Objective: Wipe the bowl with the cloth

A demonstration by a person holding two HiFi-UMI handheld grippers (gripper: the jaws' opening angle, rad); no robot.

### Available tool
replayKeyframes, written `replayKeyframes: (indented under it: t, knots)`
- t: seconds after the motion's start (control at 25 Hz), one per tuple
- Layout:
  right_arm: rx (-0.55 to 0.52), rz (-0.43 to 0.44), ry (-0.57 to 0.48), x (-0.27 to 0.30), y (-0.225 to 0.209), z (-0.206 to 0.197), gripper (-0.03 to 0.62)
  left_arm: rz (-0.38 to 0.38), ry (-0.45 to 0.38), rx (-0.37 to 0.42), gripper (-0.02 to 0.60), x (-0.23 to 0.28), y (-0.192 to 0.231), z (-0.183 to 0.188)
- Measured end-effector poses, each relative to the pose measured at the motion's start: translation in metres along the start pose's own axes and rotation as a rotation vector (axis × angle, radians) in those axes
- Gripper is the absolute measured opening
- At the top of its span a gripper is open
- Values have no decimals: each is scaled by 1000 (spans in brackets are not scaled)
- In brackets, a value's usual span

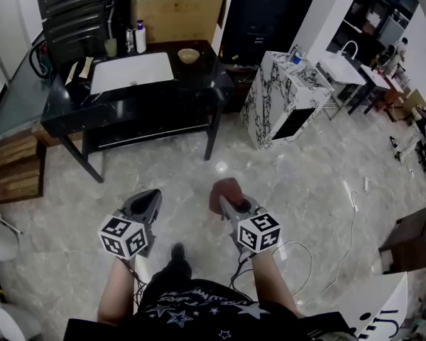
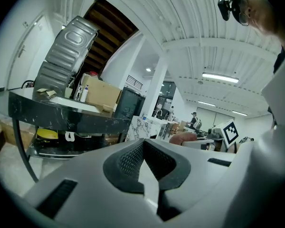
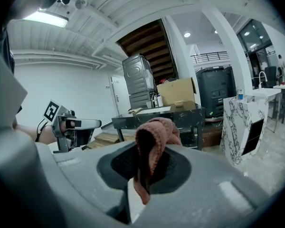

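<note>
Pinched between the jaws of the right claw [image 3: 145, 172], the cloth [image 3: 154, 132] is seen closest of all in the right gripper view. A reddish-brown fold is humped above the pads and a short tail is hung below them. How much is buried in the grip cannot be told. In the head view the tips of that claw are covered by the same fold.

Just to its left the left claw [image 2: 143, 148] is held side by side with it, its jaws pressed together pad on pad. Both are carried over pale floor [image 1: 305, 190]. The forearms are cut off by a dark shirt [image 1: 192, 304] at the bottom edge, and one shoe [image 1: 177, 251] is shown between them. A cable [image 1: 344, 240] is trailed across the floor to the right of the right claw.

Well ahead of both claws a black table [image 1: 71, 109] is stood. The bowl [image 1: 188, 55] is set on its far right part, well apart from the cloth and beside a white board [image 1: 131, 72]. Bottles [image 1: 140, 38] and a box [image 1: 177, 13] are ranged beyond the board. In the left gripper view the bowl is too small to be made out. Ahead and to the right, a marble cabinet [image 1: 280, 98] is stood beside the table.
</note>
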State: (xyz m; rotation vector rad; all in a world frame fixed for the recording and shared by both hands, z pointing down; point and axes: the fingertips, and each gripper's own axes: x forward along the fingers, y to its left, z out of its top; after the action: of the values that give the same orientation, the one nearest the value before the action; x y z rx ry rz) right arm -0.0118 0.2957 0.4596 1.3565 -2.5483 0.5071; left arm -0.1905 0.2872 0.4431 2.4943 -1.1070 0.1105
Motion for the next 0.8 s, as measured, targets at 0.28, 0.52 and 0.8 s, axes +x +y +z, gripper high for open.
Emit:
replayKeyframes:
  t: [0.28,0.52,0.8]
  knots:
    - [7,-25,5,66,-19,36,48,-37,15,-8,9,40,52,35]
    - [3,-48,2,103,-33,53,48,-57,16,-23,8,68,89,57]
    - [-24,-68,34,125,-51,58,48,-81,32,-49,9,90,116,58]
